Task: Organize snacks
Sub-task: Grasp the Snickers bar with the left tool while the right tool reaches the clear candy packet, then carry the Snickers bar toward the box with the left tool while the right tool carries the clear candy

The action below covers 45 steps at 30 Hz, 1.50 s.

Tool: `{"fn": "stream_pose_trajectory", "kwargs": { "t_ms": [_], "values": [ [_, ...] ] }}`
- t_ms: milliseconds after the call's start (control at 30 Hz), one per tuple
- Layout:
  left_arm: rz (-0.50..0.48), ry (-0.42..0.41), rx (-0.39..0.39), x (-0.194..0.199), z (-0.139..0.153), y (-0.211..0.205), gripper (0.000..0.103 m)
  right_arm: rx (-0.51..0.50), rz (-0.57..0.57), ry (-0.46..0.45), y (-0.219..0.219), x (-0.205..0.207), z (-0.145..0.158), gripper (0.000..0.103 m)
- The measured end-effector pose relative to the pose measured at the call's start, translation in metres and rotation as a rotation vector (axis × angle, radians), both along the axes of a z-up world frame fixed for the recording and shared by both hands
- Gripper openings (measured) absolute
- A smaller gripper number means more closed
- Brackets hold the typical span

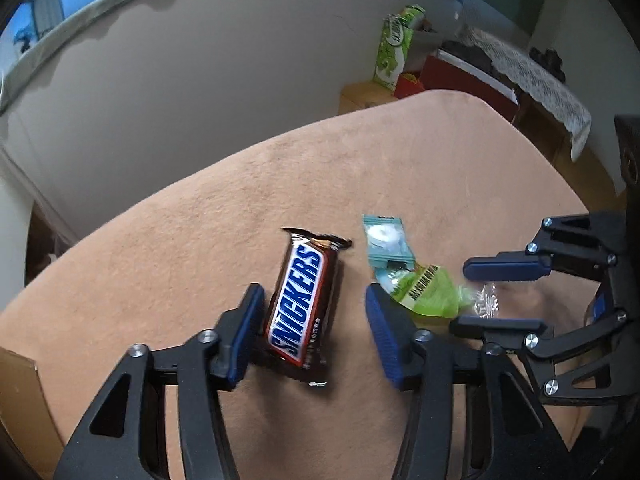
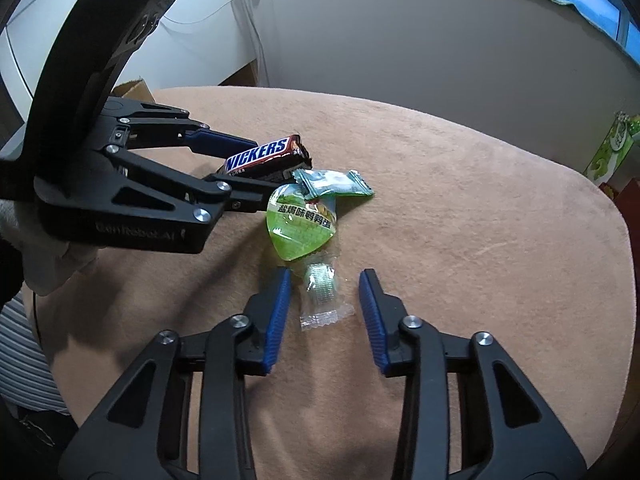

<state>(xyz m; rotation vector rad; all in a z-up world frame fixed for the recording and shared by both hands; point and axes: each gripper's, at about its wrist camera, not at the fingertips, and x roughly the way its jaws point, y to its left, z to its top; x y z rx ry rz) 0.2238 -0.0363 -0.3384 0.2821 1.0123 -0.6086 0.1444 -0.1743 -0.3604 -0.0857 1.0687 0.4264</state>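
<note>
A brown Snickers bar (image 1: 306, 304) lies on the peach tablecloth between the open jaws of my left gripper (image 1: 316, 300); it also shows in the right wrist view (image 2: 266, 158). A teal candy wrapper (image 1: 386, 244) (image 2: 334, 184) and a green snack packet (image 1: 426, 290) (image 2: 302, 226) lie just to its right. A small clear-wrapped candy (image 2: 322, 294) (image 1: 486, 300) lies between the open jaws of my right gripper (image 2: 324, 284). The right gripper (image 1: 476, 294) shows side-on in the left wrist view, the left gripper (image 2: 256, 174) in the right wrist view.
The peach cloth (image 1: 200, 240) covers a rounded table with a grey wall behind. A green carton (image 1: 394, 46) and red box (image 1: 460, 76) stand beyond the far edge; the carton also shows in the right wrist view (image 2: 612, 148). A cardboard box (image 2: 134, 90) sits at the far left.
</note>
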Motion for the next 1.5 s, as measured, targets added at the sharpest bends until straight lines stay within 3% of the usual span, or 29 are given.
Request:
{"fn": "stream_pose_trajectory", "kwargs": {
  "t_ms": [167,500,900,1167,1500],
  "values": [
    [0.021,-0.024,0.009,0.001,-0.002,-0.004,0.027,-0.029,-0.001,-0.006,0.003,0.0,0.001,0.026],
    [0.1,-0.043,-0.023,-0.011,0.0,0.006,0.027,-0.027,-0.037,-0.017,0.001,-0.003,0.005,0.025],
    [0.2,-0.114,-0.128,-0.05,0.04,0.061,0.027,-0.001,-0.048,-0.102,0.005,-0.025,0.052,0.025],
    [0.308,-0.187,-0.118,-0.086,0.065,0.115,0.027,0.037,0.006,-0.162,0.044,-0.024,0.083,0.025],
    [0.455,-0.234,-0.131,-0.11,0.078,0.188,0.027,0.091,0.12,-0.186,0.133,-0.003,0.101,0.025]
  ]
}}
